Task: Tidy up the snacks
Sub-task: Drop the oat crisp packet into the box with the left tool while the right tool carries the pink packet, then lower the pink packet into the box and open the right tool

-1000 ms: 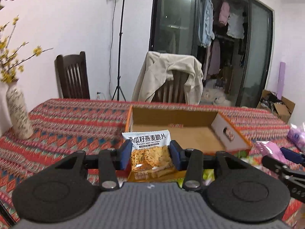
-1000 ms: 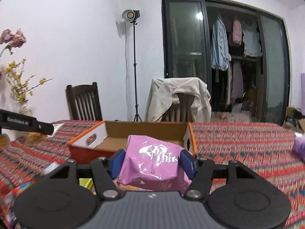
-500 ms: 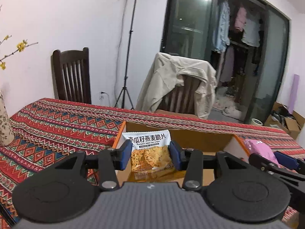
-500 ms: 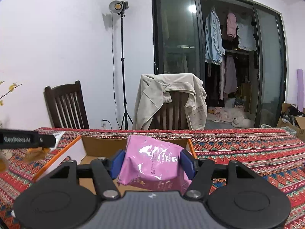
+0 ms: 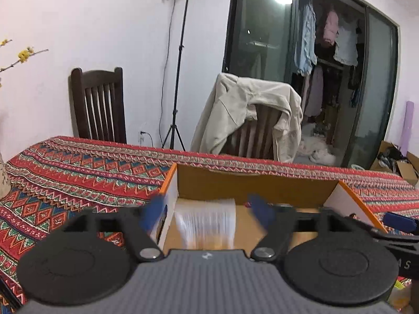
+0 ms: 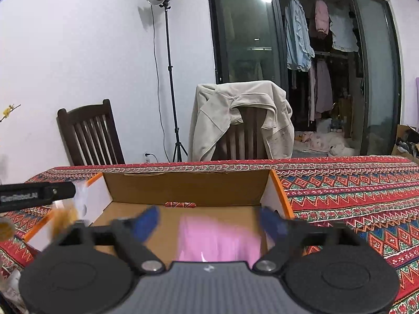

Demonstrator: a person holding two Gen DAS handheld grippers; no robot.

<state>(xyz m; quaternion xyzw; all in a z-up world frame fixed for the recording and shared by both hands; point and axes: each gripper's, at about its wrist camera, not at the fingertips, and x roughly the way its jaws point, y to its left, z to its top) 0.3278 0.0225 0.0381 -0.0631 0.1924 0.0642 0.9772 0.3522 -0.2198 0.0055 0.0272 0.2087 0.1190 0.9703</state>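
Both tongs are spread wide apart with nothing clamped. The left gripper (image 5: 207, 209) sits over the cardboard box (image 5: 256, 185), with a blurry white-and-orange snack packet (image 5: 207, 222) loose between its fingers. Same for the right gripper (image 6: 209, 221): a smeared pink snack bag (image 6: 217, 240) sits between its blue fingertips (image 6: 146, 222), above the box floor.

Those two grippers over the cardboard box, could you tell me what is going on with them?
A person is sorting snacks into the cardboard box. Both jaws are spread open. The left gripper is dropping a white-and-orange snack packet; the right gripper is dropping a pink packet. Both packets are blurred, apparently falling into the box.
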